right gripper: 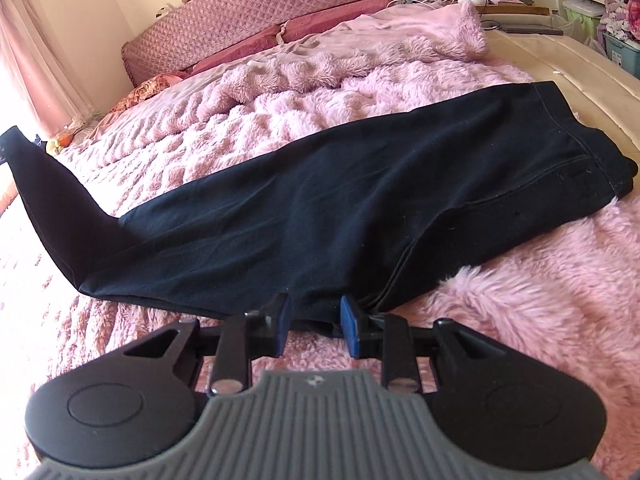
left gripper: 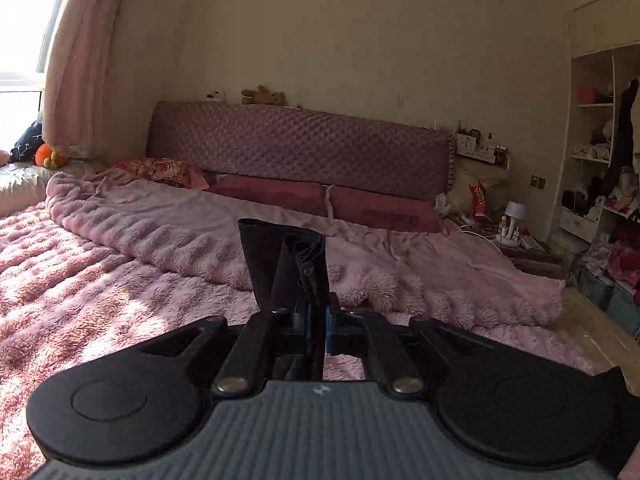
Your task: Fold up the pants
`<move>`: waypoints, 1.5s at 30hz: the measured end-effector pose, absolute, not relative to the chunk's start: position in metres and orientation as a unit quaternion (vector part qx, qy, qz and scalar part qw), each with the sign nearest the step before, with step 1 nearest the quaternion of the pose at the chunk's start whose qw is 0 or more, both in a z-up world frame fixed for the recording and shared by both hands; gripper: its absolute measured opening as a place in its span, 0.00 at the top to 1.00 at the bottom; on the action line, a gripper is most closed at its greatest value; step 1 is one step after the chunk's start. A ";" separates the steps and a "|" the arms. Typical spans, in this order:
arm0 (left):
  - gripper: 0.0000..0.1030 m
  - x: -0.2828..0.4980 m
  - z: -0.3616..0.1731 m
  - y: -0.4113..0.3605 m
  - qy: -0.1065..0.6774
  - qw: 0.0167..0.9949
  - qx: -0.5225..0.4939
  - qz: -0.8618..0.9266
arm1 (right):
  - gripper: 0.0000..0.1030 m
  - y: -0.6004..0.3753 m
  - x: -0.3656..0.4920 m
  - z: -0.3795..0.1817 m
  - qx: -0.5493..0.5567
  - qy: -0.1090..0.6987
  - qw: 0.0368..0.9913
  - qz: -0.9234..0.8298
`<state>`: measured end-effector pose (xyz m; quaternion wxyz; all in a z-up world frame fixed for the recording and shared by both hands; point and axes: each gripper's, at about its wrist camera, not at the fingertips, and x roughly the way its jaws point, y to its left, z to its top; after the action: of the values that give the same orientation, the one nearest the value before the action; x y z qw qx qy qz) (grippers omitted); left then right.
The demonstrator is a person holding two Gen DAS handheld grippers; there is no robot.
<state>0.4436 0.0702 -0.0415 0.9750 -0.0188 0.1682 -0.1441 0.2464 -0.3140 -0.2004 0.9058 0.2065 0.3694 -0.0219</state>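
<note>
Black pants (right gripper: pixel 340 184) stretch across the fluffy pink blanket (right gripper: pixel 540 300) below the quilted headboard (right gripper: pixel 260 8). Left gripper (left gripper: pixel 318 312) is clenched on the raised leg end; right gripper (right gripper: pixel 314 320) sits released at the near edge.

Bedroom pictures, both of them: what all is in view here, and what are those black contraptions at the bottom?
Pants: one pair, black, flat across the bed, leg end lifted at left.
Blanket: one, fluffy pink, covering the bed.
Headboard: one, quilted mauve, against the wall.
Pillows: two, dark pink, below the headboard.
Teddy bear: one, brown, on top of the headboard.
Curtain: one, pink, by the window.
Shelves: white, cluttered, at right.
Left hand-held gripper: black with blue pads, clamped on the pants' leg end.
Right hand-held gripper: same build, open, at the pants' near edge.
</note>
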 end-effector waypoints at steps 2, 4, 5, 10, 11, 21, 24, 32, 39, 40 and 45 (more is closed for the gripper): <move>0.95 0.441 -0.049 0.035 0.171 0.972 0.018 -0.162 | 0.77 -0.320 0.244 -0.201 0.214 0.365 0.906 -0.022; 0.95 0.437 -0.070 -0.007 0.188 0.964 0.053 -0.182 | 0.77 -0.325 0.242 -0.202 0.222 0.361 0.905 -0.023; 0.95 0.434 -0.083 -0.024 0.198 0.959 0.068 -0.191 | 0.76 -0.327 0.240 -0.203 0.227 0.360 0.905 -0.023; 0.95 0.401 -0.157 -0.094 0.257 0.928 0.142 -0.232 | 0.76 -0.332 0.236 -0.207 0.235 0.361 0.902 -0.020; 0.95 0.397 -0.168 -0.101 0.266 0.922 0.154 -0.234 | 0.76 -0.332 0.236 -0.207 0.235 0.361 0.902 -0.019; 0.49 0.386 -0.210 -0.104 0.366 0.871 0.119 -0.306 | 0.75 -0.324 0.244 -0.211 0.231 0.366 0.901 0.003; 0.35 0.385 -0.198 -0.093 0.373 0.854 0.080 -0.353 | 0.69 -0.320 0.250 -0.208 0.225 0.368 0.902 0.008; 0.35 0.397 -0.165 -0.025 0.348 0.883 0.118 -0.293 | 0.69 -0.287 0.296 -0.187 0.201 0.350 0.913 0.059; 0.45 0.436 -0.180 0.046 0.369 0.904 0.076 -0.204 | 0.95 -0.216 0.361 -0.195 0.178 0.358 0.906 0.138; 0.48 0.439 -0.186 0.052 0.375 0.903 0.067 -0.201 | 0.95 -0.205 0.370 -0.199 0.178 0.360 0.905 0.143; 0.51 0.435 -0.205 0.064 0.374 0.902 0.062 -0.209 | 0.97 -0.175 0.406 -0.226 0.183 0.394 0.892 0.128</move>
<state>0.4351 0.0643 -0.2047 0.9016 0.0617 0.3737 -0.2090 0.4061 -0.1746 -0.2258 0.8915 0.1831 0.3941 0.1276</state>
